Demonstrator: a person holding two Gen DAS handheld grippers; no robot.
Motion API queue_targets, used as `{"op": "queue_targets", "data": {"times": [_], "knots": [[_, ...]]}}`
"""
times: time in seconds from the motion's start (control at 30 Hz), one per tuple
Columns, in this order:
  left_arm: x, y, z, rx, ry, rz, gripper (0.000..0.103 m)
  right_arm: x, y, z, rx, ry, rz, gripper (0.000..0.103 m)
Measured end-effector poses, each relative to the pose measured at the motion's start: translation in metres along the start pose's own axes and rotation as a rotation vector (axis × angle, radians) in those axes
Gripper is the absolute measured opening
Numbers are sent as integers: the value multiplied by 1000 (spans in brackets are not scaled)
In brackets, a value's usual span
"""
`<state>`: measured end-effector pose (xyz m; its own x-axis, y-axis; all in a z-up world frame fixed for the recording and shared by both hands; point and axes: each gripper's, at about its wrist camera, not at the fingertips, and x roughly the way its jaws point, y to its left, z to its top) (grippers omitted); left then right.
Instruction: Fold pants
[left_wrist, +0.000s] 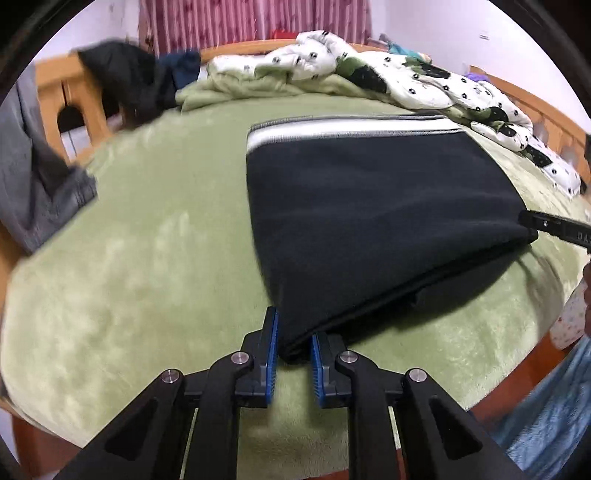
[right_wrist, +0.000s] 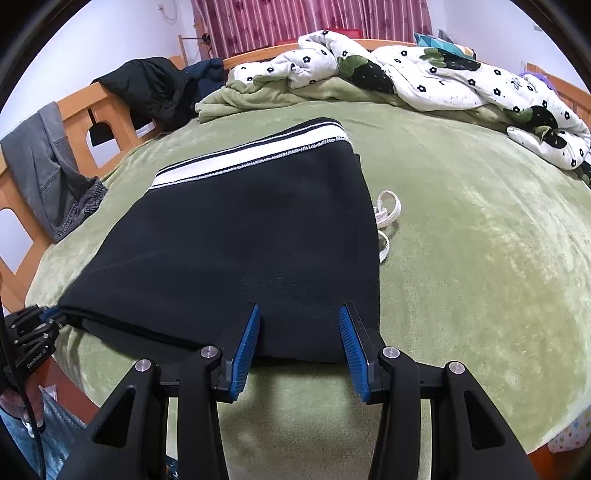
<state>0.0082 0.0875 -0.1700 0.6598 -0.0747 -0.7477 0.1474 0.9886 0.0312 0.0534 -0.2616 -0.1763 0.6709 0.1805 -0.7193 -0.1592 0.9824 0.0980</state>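
Where the green blanket (right_wrist: 480, 240) covers the bed, black pants (right_wrist: 240, 251) lying folded into a flat stack, white-striped waistband (right_wrist: 255, 157) at the far end, layered near edge toward the cameras.

Left tongs (left_wrist: 293, 343) low at the near left corner of the stack, blue pads (left_wrist: 271, 347) a narrow gap apart with the corner of the fabric lying between them; not clear whether pressing on the cloth or merely flanking it (corner looks loose, so cannot tell). Same tongs seen from the right wrist view at the far left edge of the frame (right_wrist: 48, 317), right at the pants' corner.

Right tongs (right_wrist: 299, 332) spread wide over the near edge toward the right corner, both blue pads (right_wrist: 247, 343) clearly apart, black fabric showing between them, nothing gripped. One finger of it poking in from the right in the left wrist view (left_wrist: 546, 227), tip at the stack's right corner.

White drawstring (right_wrist: 386, 214) trailing out from under the right side of the pants onto the blanket. Flower-print quilt (right_wrist: 424, 77) bunched along the far side of the bed. Grey garment (right_wrist: 55, 184) and black jacket (right_wrist: 147, 85) draped over the wooden bed frame (right_wrist: 107, 107) at left. Red striped curtain (right_wrist: 295, 18) behind.
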Motion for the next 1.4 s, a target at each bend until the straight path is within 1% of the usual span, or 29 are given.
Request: {"op": "queue_targets", "data": {"times": [0.07,0.17,0.2,0.23,0.27,0.3,0.33,0.37,0.47,0.53,0.57,0.6,0.67,0.73,0.83,0.9,0.97,1.1,1.13,1.2,1.3,1.4], "knots": [[-6,-3,-1,23,-6,2,20,1,2,0,-14,3,-13,45],[-21,-1,-3,10,-1,-39,25,-6,2,4,-14,-25,-1,45],[-27,2,-5,-8,-20,-63,29,-9,1,6,-9,-42,7,45],[-36,6,-6,-29,-47,-91,39,-12,0,7,-4,-60,20,45],[-41,7,-7,-42,-73,-115,44,-16,0,8,1,-85,37,45],[-46,8,-5,-51,-100,-131,52,-17,2,10,1,-99,45,45],[-48,6,-1,-54,-124,-138,54,-17,3,10,-1,-106,48,45],[-48,3,6,-54,-145,-139,54,-15,4,11,-4,-109,50,45],[-33,-7,30,-70,-138,-115,54,1,9,12,-6,-74,37,45],[-17,-15,44,-79,-101,-112,54,13,13,9,-25,-33,6,45],[-7,-19,47,-78,-77,-123,54,15,15,6,-36,-21,-4,45],[0,-22,47,-78,-58,-121,54,18,17,3,-54,-9,-13,45],[14,-29,42,-77,-6,-79,55,19,19,1,-81,8,-17,45],[13,-38,37,-76,-19,-49,58,17,17,-1,-79,14,-10,45],[8,-46,31,-70,2,-86,60,16,13,-1,-65,27,1,45],[5,-48,27,-57,-2,-79,60,14,14,-2,-67,29,1,45],[3,-47,26,-63,-2,-90,60,11,16,-2,-63,19,2,45],[2,-41,26,-85,4,-115,60,2,26,0,-57,-29,111,45],[2,-41,26,-87,4,-118,60,2,30,-2,-66,-33,119,45],[2,-41,25,-86,4,-116,60,9,40,-5,-103,-24,120,47],[2,-40,25,-82,3,-114,61,19,48,-10,-153,-2,78,49],[1,-41,25,-93,5,-119,61,18,48,-14,-161,25,79,49]]}}
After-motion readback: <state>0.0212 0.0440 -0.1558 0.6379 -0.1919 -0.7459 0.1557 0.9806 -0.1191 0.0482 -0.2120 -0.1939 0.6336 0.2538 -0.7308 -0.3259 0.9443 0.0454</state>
